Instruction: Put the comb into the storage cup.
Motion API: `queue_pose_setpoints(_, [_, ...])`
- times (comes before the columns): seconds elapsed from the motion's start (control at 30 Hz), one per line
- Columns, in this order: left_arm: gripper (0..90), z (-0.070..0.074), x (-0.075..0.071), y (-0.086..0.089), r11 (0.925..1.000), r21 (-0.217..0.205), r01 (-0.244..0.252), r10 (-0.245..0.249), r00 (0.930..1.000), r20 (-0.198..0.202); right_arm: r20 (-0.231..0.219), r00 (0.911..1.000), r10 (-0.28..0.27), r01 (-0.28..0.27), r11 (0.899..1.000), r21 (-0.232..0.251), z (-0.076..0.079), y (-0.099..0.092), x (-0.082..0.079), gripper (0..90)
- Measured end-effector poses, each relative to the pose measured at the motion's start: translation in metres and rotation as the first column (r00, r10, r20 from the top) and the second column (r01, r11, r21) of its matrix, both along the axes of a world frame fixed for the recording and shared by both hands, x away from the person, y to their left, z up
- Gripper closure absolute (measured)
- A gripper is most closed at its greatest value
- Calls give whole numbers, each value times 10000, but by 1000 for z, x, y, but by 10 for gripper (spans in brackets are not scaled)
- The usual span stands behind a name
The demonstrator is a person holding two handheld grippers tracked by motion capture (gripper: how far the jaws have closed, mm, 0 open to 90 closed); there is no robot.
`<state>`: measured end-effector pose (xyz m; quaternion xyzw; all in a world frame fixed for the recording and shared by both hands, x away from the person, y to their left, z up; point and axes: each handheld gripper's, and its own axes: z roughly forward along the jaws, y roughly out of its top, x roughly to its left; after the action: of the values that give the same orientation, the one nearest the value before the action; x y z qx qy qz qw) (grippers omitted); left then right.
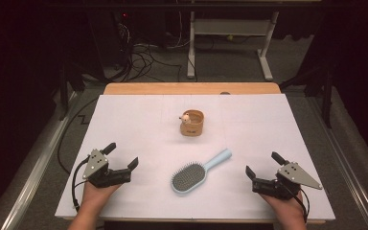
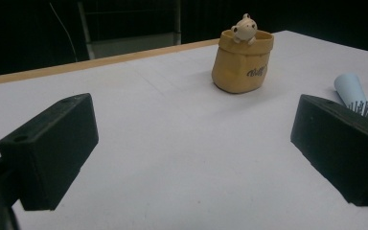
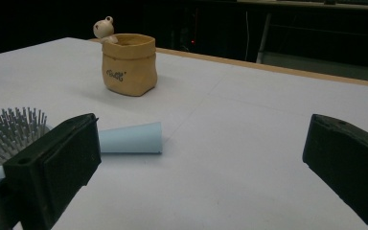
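Jaws of both the left gripper (image 1: 123, 155) and right gripper (image 1: 261, 164) stand wide apart, holding nothing. Between them on the white table (image 1: 124, 120) lies a pale blue plastic hairbrush (image 1: 194, 174), bristles up; farther back stands a tan, seemingly ceramic, sack-shaped pot (image 1: 192, 122).

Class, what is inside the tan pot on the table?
A small bear figure peeks over the rim of the tan pot. The pot's wall hides anything deeper inside.

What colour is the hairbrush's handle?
Pale blue; the hairbrush handle shows best in the right gripper view.
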<state>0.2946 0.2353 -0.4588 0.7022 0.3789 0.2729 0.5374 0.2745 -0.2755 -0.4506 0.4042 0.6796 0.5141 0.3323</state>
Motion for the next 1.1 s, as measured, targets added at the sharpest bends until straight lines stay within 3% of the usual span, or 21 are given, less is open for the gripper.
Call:
queue_pose_setpoints(0.47, [2, 1, -1, 0, 9999, 111, -95, 95, 10000, 15, -26, 10000, -49, 49, 10000, -12, 0, 1, 0, 2])
queue_pose_setpoints(0.77, [4, -1, -2, -3, 9993, 319, 202, -205, 9998, 73, -102, 9999, -81, 81, 10000, 0, 0, 1, 1, 5])
queue_pose_setpoints(1.1, [12, -2, -1, -3, 9995, 219, 212, -213, 9998, 54, -235, 9997, -60, 57, 9999, -130, 2, 2, 0, 106])
